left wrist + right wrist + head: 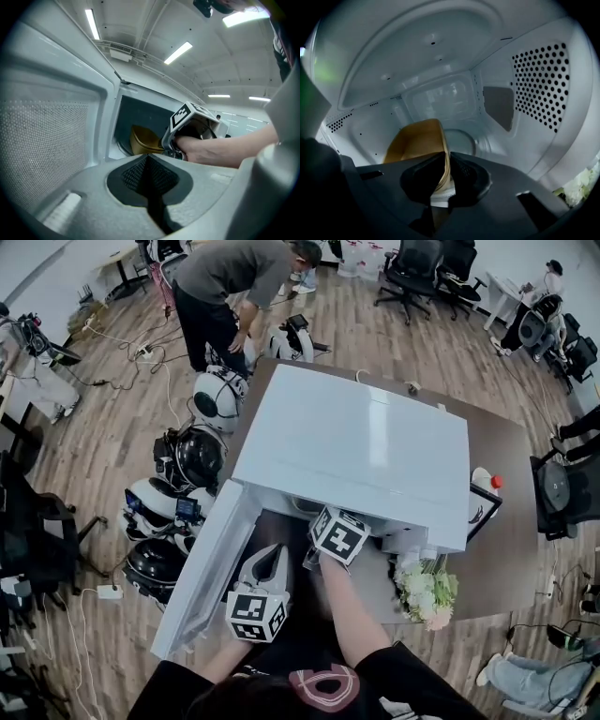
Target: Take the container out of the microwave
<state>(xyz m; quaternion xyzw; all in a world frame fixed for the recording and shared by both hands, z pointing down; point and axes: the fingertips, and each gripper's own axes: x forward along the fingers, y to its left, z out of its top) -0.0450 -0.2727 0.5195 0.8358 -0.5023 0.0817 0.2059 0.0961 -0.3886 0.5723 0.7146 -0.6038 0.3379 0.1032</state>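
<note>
A white microwave (pixel 356 442) stands on a brown table, its door (pixel 211 568) swung open to the left. Inside sits a tan, thin-walled container (pixel 417 140), also seen through the opening in the left gripper view (pixel 145 139). My right gripper (pixel 446 171) reaches into the cavity, and its pads pinch the container's right wall at the rim. In the head view only its marker cube (pixel 339 533) shows at the opening. My left gripper (pixel 272 559) hangs in front of the open door, shut and empty, its pads (pixel 149 173) meeting.
White flowers (pixel 427 592) lie on the table right of my right arm. A white bottle with a red cap (pixel 487 482) stands beside the microwave's right side. Several helmets (pixel 197 456) and cables cover the floor at left, where a person (pixel 234 287) bends over.
</note>
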